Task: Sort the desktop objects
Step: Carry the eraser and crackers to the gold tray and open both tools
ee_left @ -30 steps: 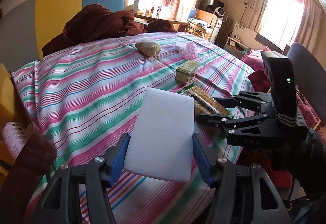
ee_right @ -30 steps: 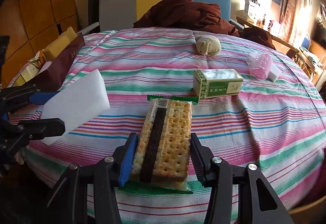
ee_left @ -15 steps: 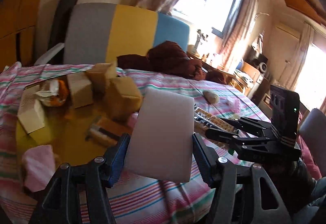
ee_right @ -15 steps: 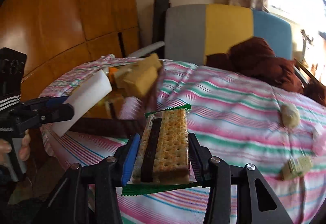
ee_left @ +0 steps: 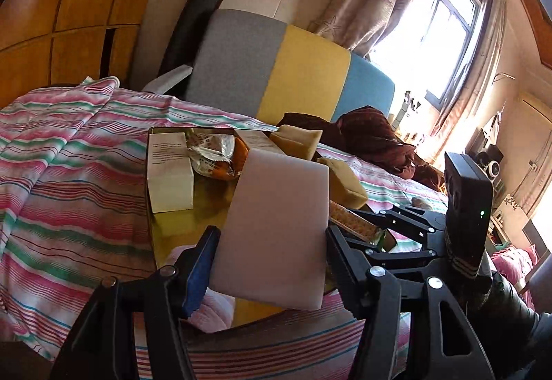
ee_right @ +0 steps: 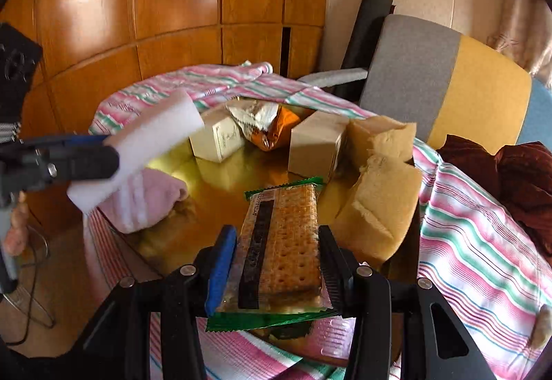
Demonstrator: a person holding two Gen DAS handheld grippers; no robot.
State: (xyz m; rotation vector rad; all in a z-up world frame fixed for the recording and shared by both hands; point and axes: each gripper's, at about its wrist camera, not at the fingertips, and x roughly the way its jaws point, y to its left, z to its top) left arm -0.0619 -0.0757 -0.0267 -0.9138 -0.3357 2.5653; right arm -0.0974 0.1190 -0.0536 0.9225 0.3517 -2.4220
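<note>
So the left gripper [ee_left: 270,262] is clamping a white foam block [ee_left: 276,228] and the right gripper [ee_right: 276,273] is pinching a cracker packet [ee_right: 281,242]. Both are hanging over the gold tray [ee_right: 220,186], which is sitting on the striped tablecloth [ee_left: 65,179] with boxes, sponges and a pink cloth [ee_right: 145,200] in it.

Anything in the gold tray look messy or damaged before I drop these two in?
Yes. An orange snack wrapper lies crumpled between the two boxes at the tray's far end, and the yellow sponges are ragged-edged, leaning against its right side. Nothing looks spilled.
</note>
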